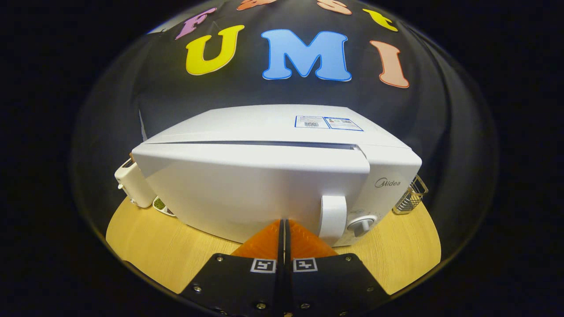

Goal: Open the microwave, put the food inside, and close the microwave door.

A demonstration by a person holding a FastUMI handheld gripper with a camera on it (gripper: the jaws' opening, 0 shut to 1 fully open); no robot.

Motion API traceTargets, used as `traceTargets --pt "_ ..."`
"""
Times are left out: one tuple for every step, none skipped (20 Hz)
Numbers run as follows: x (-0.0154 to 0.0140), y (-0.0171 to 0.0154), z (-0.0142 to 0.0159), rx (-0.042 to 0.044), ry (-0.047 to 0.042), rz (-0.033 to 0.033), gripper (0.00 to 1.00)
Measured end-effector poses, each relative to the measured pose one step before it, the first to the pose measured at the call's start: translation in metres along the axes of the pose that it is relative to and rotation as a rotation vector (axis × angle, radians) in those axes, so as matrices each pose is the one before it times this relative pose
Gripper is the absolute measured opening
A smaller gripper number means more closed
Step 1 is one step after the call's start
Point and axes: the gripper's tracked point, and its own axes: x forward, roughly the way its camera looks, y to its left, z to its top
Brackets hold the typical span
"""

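Note:
A white microwave [273, 176] stands on the wooden table [176, 255], straight ahead of me. A thin dark gap runs between the door's top edge and the body. The door handle [333, 218] is a white vertical bar near the right side of the door, with a round knob [361, 225] just right of it. My gripper [284, 226] is shut with nothing between its fingers. The fingertips sit right at the lower front of the door, just left of the handle. A plate of food [162, 206] peeks out beside the microwave's left lower corner.
A white toaster [132, 182] stands left of the microwave, next to the plate. A wire basket [410, 196] sits at the microwave's right side. Bare wooden table shows on both sides of my fingers.

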Motion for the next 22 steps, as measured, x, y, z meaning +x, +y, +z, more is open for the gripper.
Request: traceTargets --pt "0.00211 -0.00022 0.00201 0.00626 0.00175 0.00371 0.0" --pt "0.00339 -0.00322 0.00363 0.00787 0.00144 -0.00323 0.0" --pt "-0.00021 0.00096 -0.00162 0.03223 0.02361 0.00651 0.0" --pt "0.00083 0.0001 -0.00088 -0.00142 -0.00108 0.00683 0.0" --pt "0.00043 -0.00027 -0.00015 -0.01925 -0.00387 -0.00093 0.0" --pt "-0.00156 0.00063 -0.00094 -0.02614 -0.0019 -0.0059 0.0" --pt "-0.00277 0.00089 0.00124 -0.01565 -0.00899 -0.00181 0.0" --pt "-0.0041 0.00616 0.00485 -0.0006 -0.01863 0.01349 0.0" --pt "-0.00628 0.00585 0.0054 0.00267 -0.02134 0.01363 0.0" --pt "-0.00623 0.00295 0.00372 -0.00393 -0.01901 0.00491 0.0" --pt "-0.00719 0.0029 0.00346 -0.00297 -0.01705 0.00164 0.0" --pt "-0.00642 0.00548 0.00214 0.00051 -0.01447 0.01178 0.0" --pt "-0.00856 0.00796 0.00176 0.00616 -0.01128 0.02337 0.01" --pt "-0.00846 0.00485 0.00162 0.00595 -0.01311 0.00965 0.01" --pt "-0.00793 0.0033 0.00266 0.00329 -0.0184 0.0046 0.06" --pt "-0.01016 0.00451 0.00189 0.00323 -0.01347 0.01044 0.11" --pt "-0.00955 0.00611 0.00239 0.00059 -0.01081 0.01663 0.28" --pt "-0.01195 0.0057 0.00015 -0.00023 -0.00926 0.01858 0.38" --pt "-0.01123 0.00363 0.0038 0.00059 -0.01448 0.01006 0.62" --pt "-0.01267 0.00251 0.00585 0.00051 -0.01987 -0.00061 0.75" --pt "-0.00936 0.00169 0.00319 0.00461 -0.02463 0.00103 0.99" --pt "-0.0155 0.00336 0.00714 0.00256 -0.02515 -0.00643 1.0"
